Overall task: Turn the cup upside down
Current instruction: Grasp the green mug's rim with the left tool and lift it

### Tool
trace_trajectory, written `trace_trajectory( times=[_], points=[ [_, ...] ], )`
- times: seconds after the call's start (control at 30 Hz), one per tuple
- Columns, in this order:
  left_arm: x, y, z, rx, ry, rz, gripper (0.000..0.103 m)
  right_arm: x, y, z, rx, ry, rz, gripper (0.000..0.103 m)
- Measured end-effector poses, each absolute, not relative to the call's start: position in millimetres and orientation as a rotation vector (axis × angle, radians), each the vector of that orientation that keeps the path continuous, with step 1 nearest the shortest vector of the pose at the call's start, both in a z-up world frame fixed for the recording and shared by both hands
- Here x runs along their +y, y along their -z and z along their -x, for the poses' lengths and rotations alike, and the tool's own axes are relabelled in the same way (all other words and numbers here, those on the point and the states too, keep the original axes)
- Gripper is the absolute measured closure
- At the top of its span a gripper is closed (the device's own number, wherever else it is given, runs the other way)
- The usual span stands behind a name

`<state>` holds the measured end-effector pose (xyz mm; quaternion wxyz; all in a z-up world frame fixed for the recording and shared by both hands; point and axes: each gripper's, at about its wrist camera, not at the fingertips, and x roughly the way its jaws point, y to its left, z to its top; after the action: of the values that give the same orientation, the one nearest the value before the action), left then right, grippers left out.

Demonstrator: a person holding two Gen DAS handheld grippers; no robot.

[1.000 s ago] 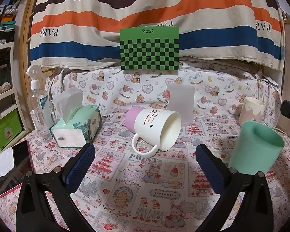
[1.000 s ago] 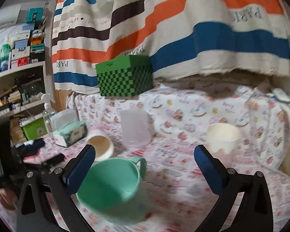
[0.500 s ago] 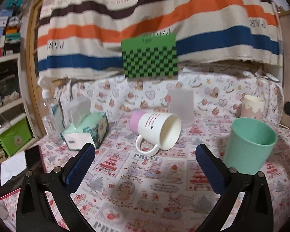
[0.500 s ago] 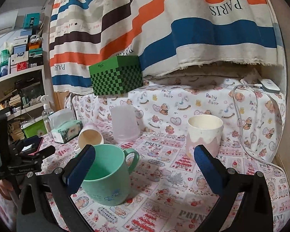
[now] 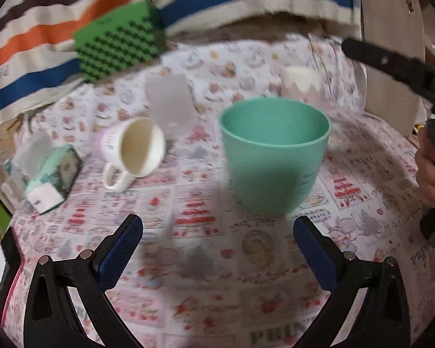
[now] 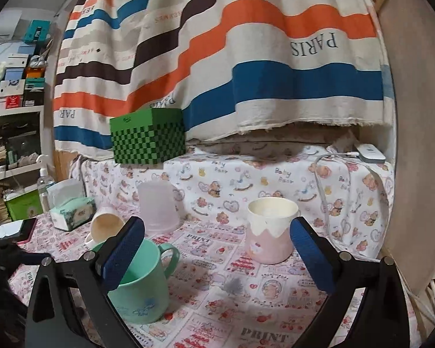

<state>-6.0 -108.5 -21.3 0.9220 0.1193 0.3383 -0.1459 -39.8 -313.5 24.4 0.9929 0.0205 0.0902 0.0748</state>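
A mint-green plastic cup (image 5: 274,156) stands upright on a patterned tablecloth, mouth open upward and empty inside. It tapers toward its base. The right wrist view shows the cup (image 6: 139,287) with a loop handle and a faint blue print.

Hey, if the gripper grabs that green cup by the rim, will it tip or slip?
The green cup looks like thin plastic, probably light. Its base is narrower than its mouth, so it may tip. The smooth wall may slip.
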Motion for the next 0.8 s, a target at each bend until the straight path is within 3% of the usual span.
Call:
trace_trajectory(
  times=[0.63,0.7,0.77,0.8],
  points=[
    [-153,49,-54,0.896,0.389,-0.106,0.0,-345,-35,39,0.209,-0.158,-0.198,0.002],
    [-151,51,-59,0.922,0.414,-0.063,0.005,-349,-36,38,0.211,-0.153,-0.211,0.002],
    [-152,49,-57,0.908,0.434,-0.07,0.022,-351,-36,36,0.217,-0.153,-0.222,0.002],
    [-153,48,-55,0.905,0.448,-0.078,0.023,-353,-35,35,0.222,-0.154,-0.227,0.002]
  ],
)
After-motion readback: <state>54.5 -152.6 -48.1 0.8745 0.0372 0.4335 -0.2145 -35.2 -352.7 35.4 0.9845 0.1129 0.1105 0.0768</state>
